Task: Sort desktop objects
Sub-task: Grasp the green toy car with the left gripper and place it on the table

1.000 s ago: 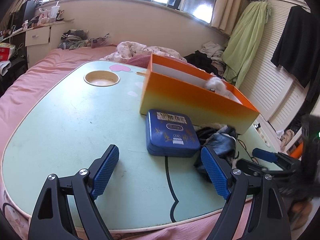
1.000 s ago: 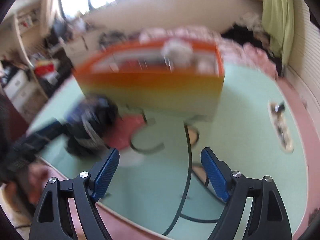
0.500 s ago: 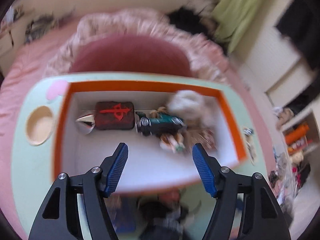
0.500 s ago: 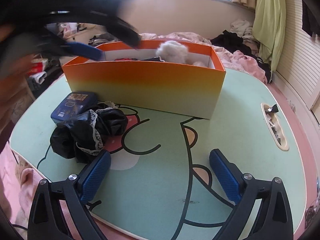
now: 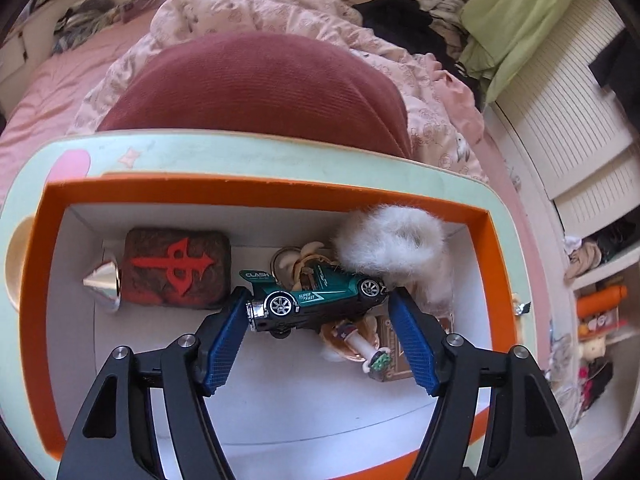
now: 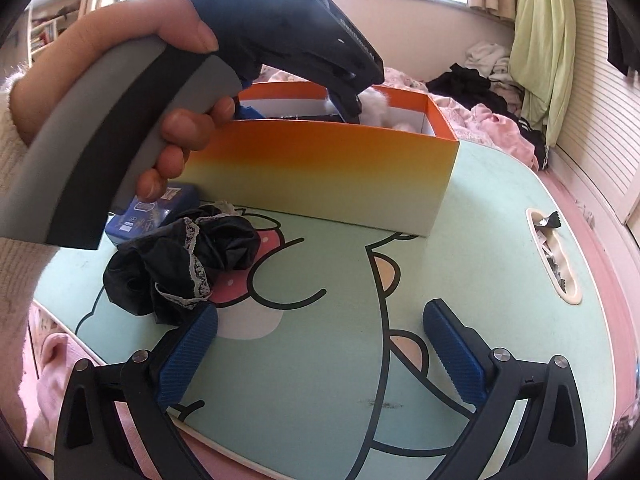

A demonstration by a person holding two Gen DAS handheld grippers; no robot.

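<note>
In the left wrist view my left gripper (image 5: 317,302) points down into the orange box (image 5: 256,186). A green toy car (image 5: 320,294) lies tilted between its blue pads; the jaws are opening and I see no firm press on it. A brown block with a red mark (image 5: 176,268), a silver cone (image 5: 102,282) and a white fluffy ball (image 5: 392,240) also lie inside. My right gripper (image 6: 322,312) hangs over the green table (image 6: 480,240), jaws opening wide, nothing between them. A black lace cloth (image 6: 180,264) sits by its left finger, a blue tin (image 6: 156,208) behind.
A person's hand (image 6: 120,60) holds the left gripper's handle over the box (image 6: 320,168). A slot (image 6: 554,256) with wrappers is set in the table at the right. Small keychain figures (image 5: 360,344) lie in the box. Bedding and a dark red cushion (image 5: 256,80) lie behind the table.
The left gripper swung from the table's near edge to above the box, came down around the green car and narrowed. The right gripper's jaws spread wider while it stayed put.
</note>
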